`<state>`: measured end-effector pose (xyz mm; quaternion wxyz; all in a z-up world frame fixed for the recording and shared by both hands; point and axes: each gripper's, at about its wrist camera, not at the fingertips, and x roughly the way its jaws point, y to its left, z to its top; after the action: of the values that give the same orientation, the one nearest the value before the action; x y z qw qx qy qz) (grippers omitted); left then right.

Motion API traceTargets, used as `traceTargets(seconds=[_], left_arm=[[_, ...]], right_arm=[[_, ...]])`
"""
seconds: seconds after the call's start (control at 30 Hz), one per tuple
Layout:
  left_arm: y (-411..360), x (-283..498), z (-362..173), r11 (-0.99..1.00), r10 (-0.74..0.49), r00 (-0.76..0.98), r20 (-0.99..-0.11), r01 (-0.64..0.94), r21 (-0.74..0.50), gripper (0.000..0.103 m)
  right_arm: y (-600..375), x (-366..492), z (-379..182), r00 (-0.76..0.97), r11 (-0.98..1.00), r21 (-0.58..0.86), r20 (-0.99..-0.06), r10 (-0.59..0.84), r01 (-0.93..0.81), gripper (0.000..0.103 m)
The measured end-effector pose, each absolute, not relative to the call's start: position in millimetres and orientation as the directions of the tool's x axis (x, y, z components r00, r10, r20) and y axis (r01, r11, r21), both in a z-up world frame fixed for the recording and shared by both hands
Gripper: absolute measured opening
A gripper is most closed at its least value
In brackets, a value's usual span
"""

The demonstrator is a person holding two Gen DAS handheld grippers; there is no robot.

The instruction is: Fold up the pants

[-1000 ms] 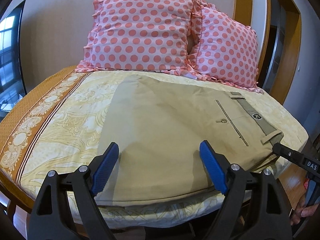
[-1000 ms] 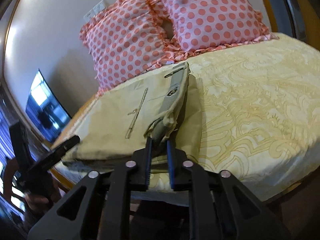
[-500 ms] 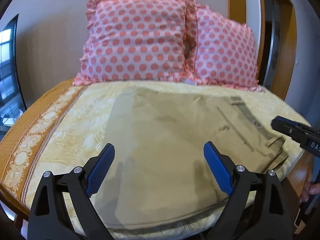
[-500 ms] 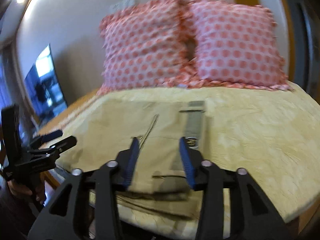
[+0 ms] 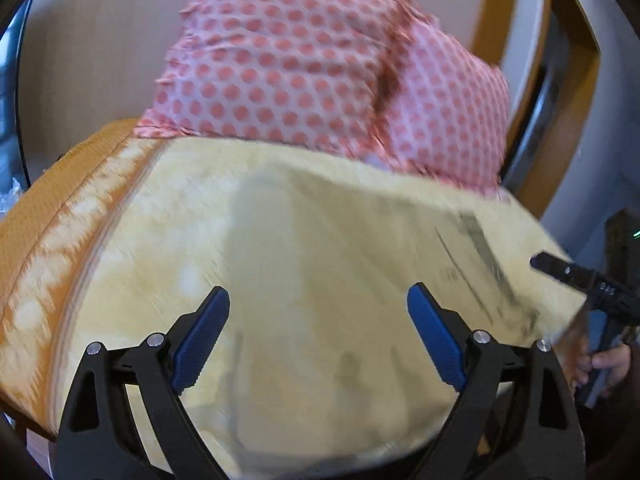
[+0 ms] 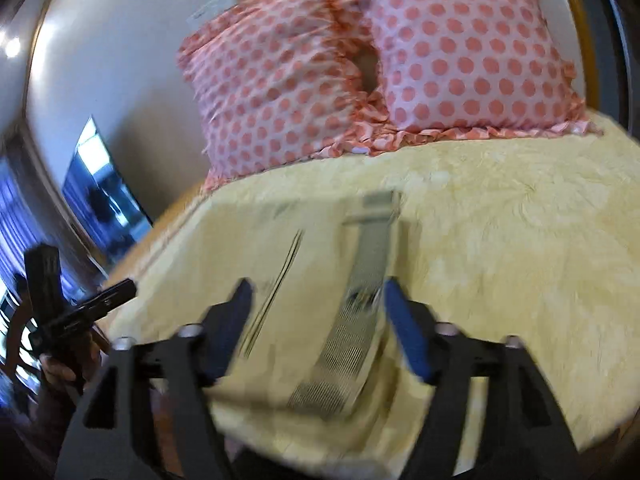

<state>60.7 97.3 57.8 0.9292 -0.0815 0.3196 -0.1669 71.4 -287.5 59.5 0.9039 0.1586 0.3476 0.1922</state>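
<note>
The khaki pants (image 5: pixel 328 280) lie folded flat on the bed, waistband to the right. In the right wrist view the pants (image 6: pixel 280 288) show their grey waistband (image 6: pixel 352 328) and a back pocket seam. My left gripper (image 5: pixel 318 338) is open and empty above the near edge of the pants. My right gripper (image 6: pixel 318 330) is open and empty over the waistband end. Both views are blurred by motion. The right gripper also shows at the right edge of the left wrist view (image 5: pixel 580 280), and the left gripper shows at the left of the right wrist view (image 6: pixel 80 312).
The bed has a yellow patterned cover (image 6: pixel 520 260) with an orange border (image 5: pixel 52 216). Two pink polka-dot pillows (image 5: pixel 288 64) (image 6: pixel 472 48) lean on the wall at the head. A dark screen (image 6: pixel 100 200) stands left; a wooden door frame (image 5: pixel 576 92) is right.
My right gripper let go of the waistband and opened wide. Both grippers pulled back and tilted; the pants lie where they were.
</note>
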Motion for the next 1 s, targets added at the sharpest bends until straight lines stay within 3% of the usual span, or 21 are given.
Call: traceTargets(seconds=[0.2, 0.27, 0.33, 0.6, 0.67, 0.8, 0.83, 0.87, 0.93, 1.0], left_arm=[[127.2, 139.0, 46.0, 0.879, -0.468, 0.598, -0.651, 0.242, -0.41, 0.091], [128.7, 158.9, 33.1, 0.834, -0.542, 0.515, -0.664, 0.233, -0.5, 0.091], [125.6, 166.6, 26.0, 0.824, -0.559, 0.487, -0.671, 0.237, -0.514, 0.091], [103.8, 189.2, 17.5, 0.803, -0.595, 0.406, -0.693, 0.278, -0.527, 0.092], [106.9, 194.4, 16.7, 0.788, -0.615, 0.396, -0.682, 0.273, -0.552, 0.092], [118.7, 207.1, 11.9, 0.723, -0.685, 0.38, -0.622, 0.247, -0.645, 0.09], [121.7, 210.7, 10.4, 0.707, -0.698, 0.381, -0.606, 0.233, -0.668, 0.084], [126.1, 213.7, 8.5, 0.697, -0.703, 0.391, -0.595, 0.21, -0.686, 0.078], [131.5, 218.2, 2.3, 0.705, -0.688, 0.394, -0.61, 0.165, -0.69, 0.032], [132.5, 219.7, 0.3, 0.694, -0.697, 0.392, -0.6, 0.159, -0.703, 0.019]], right_arm=[[-307.3, 152.6, 18.9, 0.531, 0.848, 0.516, -0.688, 0.494, -0.119, 0.063], [-310.1, 156.5, 12.8, 0.53, 0.827, 0.549, -0.668, 0.522, -0.123, 0.06], [-309.9, 159.4, 11.2, 0.518, 0.822, 0.553, -0.668, 0.535, -0.136, 0.044], [-314.4, 166.5, 3.7, 0.498, 0.772, 0.618, -0.629, 0.597, -0.147, 0.044], [-313.3, 167.1, 3.3, 0.483, 0.76, 0.627, -0.619, 0.62, -0.171, 0.037], [-321.3, 170.2, -3.6, 0.472, 0.708, 0.69, -0.58, 0.664, -0.149, 0.035], [-322.2, 171.4, -3.6, 0.473, 0.701, 0.699, -0.573, 0.669, -0.146, 0.035], [-320.5, 171.8, -3.2, 0.471, 0.707, 0.692, -0.58, 0.665, -0.148, 0.026], [-318.2, 171.1, -1.9, 0.466, 0.691, 0.703, -0.562, 0.683, -0.166, 0.017], [-319.4, 171.4, 0.7, 0.467, 0.675, 0.717, -0.543, 0.697, -0.173, 0.016]])
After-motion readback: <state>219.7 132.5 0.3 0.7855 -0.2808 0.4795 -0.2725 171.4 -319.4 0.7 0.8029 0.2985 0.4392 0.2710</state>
